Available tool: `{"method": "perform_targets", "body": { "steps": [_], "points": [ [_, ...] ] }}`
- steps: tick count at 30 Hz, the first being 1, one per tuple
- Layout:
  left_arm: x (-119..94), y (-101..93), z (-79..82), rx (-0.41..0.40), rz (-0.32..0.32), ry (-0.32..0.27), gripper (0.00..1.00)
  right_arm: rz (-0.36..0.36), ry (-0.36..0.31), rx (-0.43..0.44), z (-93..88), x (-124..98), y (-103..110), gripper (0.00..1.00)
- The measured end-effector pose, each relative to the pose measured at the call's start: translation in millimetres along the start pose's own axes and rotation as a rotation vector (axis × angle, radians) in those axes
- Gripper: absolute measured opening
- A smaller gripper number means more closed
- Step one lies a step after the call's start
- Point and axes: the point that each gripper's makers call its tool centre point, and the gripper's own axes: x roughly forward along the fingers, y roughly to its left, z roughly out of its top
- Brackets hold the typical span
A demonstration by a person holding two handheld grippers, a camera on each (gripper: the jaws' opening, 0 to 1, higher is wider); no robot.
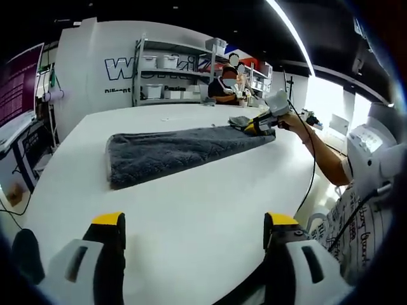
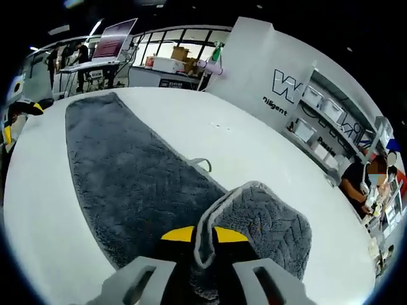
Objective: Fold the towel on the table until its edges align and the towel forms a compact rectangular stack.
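A long dark grey towel (image 1: 172,151) lies flat on the white table (image 1: 191,210), folded into a narrow strip. In the left gripper view my left gripper (image 1: 194,232) stands open over bare table, well short of the towel's near end. The right gripper (image 1: 261,124) sits at the towel's far end, held by a person's hand. In the right gripper view the towel (image 2: 121,171) stretches away, and my right gripper (image 2: 203,236) is shut on its near corner (image 2: 254,219), which is lifted and curled over. The left gripper (image 2: 19,114) shows at the left edge.
A person's arm (image 1: 324,159) and a cable reach in from the right. Shelving with white bins (image 1: 168,76) stands behind the table, where another person sits. A monitor on a cart (image 2: 111,44) stands beyond the table's far end.
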Motion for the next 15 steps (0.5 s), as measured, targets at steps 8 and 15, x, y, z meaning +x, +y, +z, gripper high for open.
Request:
{"method": "perform_targets", "body": {
  "steps": [8,15],
  "points": [
    [2.2,-1.7,-1.7,0.000,-0.005,0.005,0.92,0.007,-0.049,0.004,12.1,-7.6,4.4,0.06],
    [-0.4,-0.9,-2.5,-0.003,-0.001,0.002,0.92,0.030,-0.084,0.012,21.7,-12.2,12.6,0.06]
  ]
}}
